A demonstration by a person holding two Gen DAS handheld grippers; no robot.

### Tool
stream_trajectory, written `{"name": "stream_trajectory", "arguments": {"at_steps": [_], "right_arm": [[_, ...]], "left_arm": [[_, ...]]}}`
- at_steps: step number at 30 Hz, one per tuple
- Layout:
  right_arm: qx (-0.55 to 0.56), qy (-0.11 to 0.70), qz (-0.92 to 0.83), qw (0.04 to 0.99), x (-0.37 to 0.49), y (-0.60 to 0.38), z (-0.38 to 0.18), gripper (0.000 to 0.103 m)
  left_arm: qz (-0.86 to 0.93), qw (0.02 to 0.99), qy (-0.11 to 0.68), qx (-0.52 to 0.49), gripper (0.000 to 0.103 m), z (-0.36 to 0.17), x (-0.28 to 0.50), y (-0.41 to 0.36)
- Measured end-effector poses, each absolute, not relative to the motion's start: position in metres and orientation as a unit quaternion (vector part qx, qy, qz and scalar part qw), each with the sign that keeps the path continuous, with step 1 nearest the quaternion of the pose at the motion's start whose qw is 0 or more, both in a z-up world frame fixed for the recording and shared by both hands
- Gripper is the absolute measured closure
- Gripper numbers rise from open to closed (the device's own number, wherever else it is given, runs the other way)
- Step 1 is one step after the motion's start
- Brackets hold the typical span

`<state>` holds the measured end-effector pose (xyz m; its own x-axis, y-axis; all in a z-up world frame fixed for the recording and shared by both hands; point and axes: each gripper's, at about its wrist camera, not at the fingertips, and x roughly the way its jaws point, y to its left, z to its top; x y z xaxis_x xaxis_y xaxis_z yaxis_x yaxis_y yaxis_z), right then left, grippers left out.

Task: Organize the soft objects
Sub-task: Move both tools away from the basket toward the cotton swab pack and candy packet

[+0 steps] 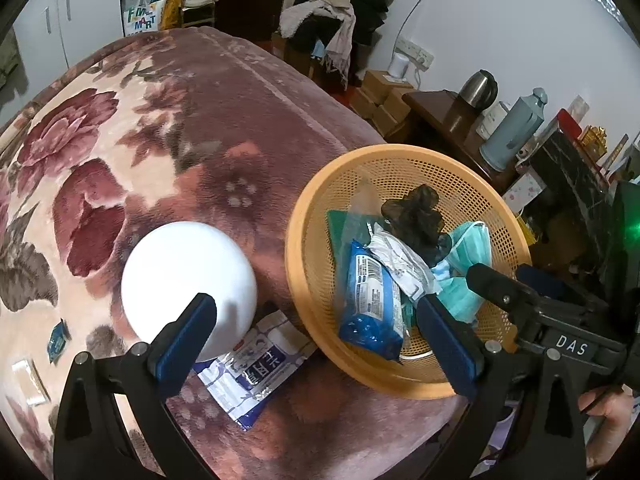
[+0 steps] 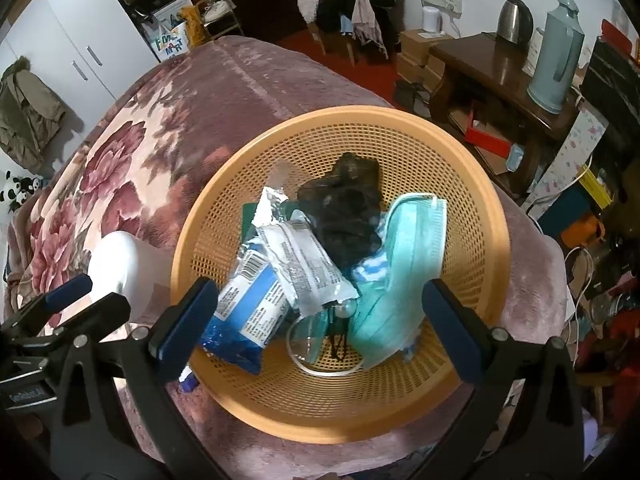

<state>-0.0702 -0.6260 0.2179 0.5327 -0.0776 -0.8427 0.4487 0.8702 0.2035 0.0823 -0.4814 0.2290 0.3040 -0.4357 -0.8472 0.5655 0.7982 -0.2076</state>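
1. Two grippers hang over a bed covered by a floral plush blanket [image 1: 168,128], both pointing steeply downward.
2. An orange perforated plastic basket [image 2: 472,184] sits on the blanket near the bed's edge, holding the gathered soft items.
3. Inside the basket lie a blue wet-wipes pack [image 2: 248,312], a white-and-clear sealed packet [image 2: 300,264] resting across it, a crumpled dark mesh-like cloth [image 2: 344,208] and a teal face mask [image 2: 404,264], all overlapping each other.
4. A flat green piece [image 1: 338,226] shows under the pile at the basket's far left side; what it is I cannot tell.
5. The right gripper [image 2: 320,316] hovers above the basket with its jaws spread wide and nothing gripped; the pile lies below the gap between its fingers [image 2: 188,316].
6. The left gripper [image 1: 316,340] is also spread wide and empty, straddling the basket's left rim: one finger is over a white ball [image 1: 188,280], the other over the basket's contents.
7. The white ball rests on the blanket just beside the basket.
8. A blue-and-white printed foil pouch [image 1: 256,372] lies flat on the blanket, partly tucked under the ball and the basket's rim.
9. Two small packets [image 1: 56,340] lie farther left on the blanket, well apart from the basket.
10. A person's hand [image 1: 608,412] shows at the lower right of the left wrist view.
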Motion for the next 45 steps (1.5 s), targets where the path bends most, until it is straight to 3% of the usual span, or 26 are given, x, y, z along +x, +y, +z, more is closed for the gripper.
{"name": "stream_trajectory", "arguments": {"at_steps": [45], "right_arm": [[0.108,0.481,-0.115,0.862,-0.01,-0.518,0.231,0.0]], "left_arm": [[-0.269,0.815,0.511,-0.033,0.002,0.216,0.129,-0.358]]}}
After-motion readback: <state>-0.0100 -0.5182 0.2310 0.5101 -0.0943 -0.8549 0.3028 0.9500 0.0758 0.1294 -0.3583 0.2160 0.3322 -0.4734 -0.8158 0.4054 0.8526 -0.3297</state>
